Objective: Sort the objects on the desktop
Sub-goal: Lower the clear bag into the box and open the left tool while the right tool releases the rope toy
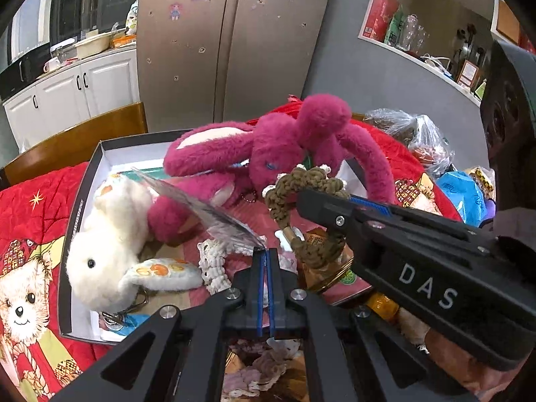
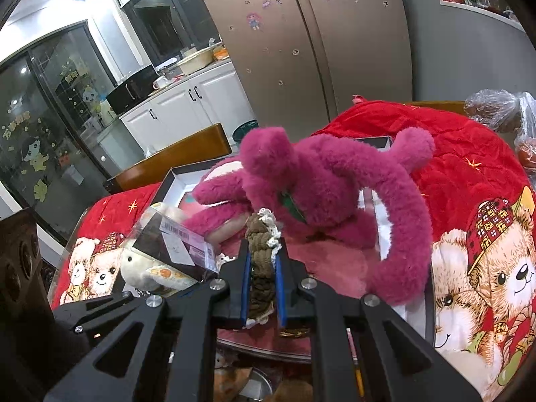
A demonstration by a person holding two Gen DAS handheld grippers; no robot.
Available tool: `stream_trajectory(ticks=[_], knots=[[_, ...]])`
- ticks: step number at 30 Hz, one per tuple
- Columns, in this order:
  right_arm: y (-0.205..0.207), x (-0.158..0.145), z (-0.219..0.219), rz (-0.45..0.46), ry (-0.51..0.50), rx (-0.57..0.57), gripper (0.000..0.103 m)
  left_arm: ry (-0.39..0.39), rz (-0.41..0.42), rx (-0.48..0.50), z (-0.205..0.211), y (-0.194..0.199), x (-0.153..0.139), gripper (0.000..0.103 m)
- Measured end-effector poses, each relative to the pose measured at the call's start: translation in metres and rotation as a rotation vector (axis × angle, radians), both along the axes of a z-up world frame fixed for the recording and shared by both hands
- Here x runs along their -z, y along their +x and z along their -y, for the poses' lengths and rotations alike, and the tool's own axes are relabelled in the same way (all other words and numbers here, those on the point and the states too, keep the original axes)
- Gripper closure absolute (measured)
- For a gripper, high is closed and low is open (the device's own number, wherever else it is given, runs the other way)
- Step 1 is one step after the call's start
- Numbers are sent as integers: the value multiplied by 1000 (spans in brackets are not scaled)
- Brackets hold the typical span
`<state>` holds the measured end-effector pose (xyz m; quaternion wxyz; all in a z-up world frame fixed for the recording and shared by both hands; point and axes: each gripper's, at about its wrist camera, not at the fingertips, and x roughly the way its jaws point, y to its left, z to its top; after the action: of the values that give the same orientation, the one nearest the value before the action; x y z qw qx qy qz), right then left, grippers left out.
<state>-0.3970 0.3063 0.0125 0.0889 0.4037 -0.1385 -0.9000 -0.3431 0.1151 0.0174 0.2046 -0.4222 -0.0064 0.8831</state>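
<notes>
Brown knitted cord [image 2: 261,268] is pinched tight in the right gripper [image 2: 263,261], and the left gripper [image 1: 266,254] pinches a clear packet [image 1: 214,214], both over the box [image 1: 80,201] for sorting.

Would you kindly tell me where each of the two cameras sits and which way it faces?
Left wrist: on the left gripper, looking down along its shut fingers at the open box; they pinch a clear packet; the right gripper crosses from the right.
Right wrist: on the right gripper, facing the same box, shut on a brown crocheted piece; the other gripper's dark body shows at far left.
Shared: magenta plush rabbit, white plush, red blanket, fridge.
</notes>
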Motion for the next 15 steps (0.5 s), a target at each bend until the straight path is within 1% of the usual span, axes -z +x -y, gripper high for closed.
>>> stream_trajectory(ticks=[2, 3, 5, 6, 7, 8, 9, 11, 12, 13, 14, 15], knots=[[1, -1, 0, -5, -2, 6, 88, -11, -15, -14, 1, 2, -2, 102], [2, -2, -1, -11, 2, 9, 87, -7, -15, -20, 2, 2, -2, 99], [3, -4, 0, -22, 13, 13, 87, -5, -7, -22, 2, 1, -2, 76], [3, -5, -1, -29, 0, 13, 79, -19, -1, -34, 3, 0, -2, 48], [3, -6, -3, -30, -13, 12, 69, -28, 0, -41, 3, -1, -2, 26], [4, -8, -4, -35, -33, 12, 43, -37, -14, -52, 5, 1, -3, 21], [5, -9, -7, -46, -53, 14, 29, -38, -23, -61, 6, 2, -4, 19], [8, -12, -10, -57, -72, 19, 24, -24, -36, -51, 9, 4, -5, 16], [7, -13, -10, -55, -71, 17, 11, -29, -35, -47, 10, 4, -5, 12], [8, -14, -11, -55, -65, 16, 3, -49, -32, -44, 10, 4, -5, 8], [9, -15, -11, -63, -64, 19, 0, -61, -37, -46, 10, 5, -6, 4], [10, -16, -13, -67, -63, 25, 0, -79, -49, -54, 10, 7, -7, 0]])
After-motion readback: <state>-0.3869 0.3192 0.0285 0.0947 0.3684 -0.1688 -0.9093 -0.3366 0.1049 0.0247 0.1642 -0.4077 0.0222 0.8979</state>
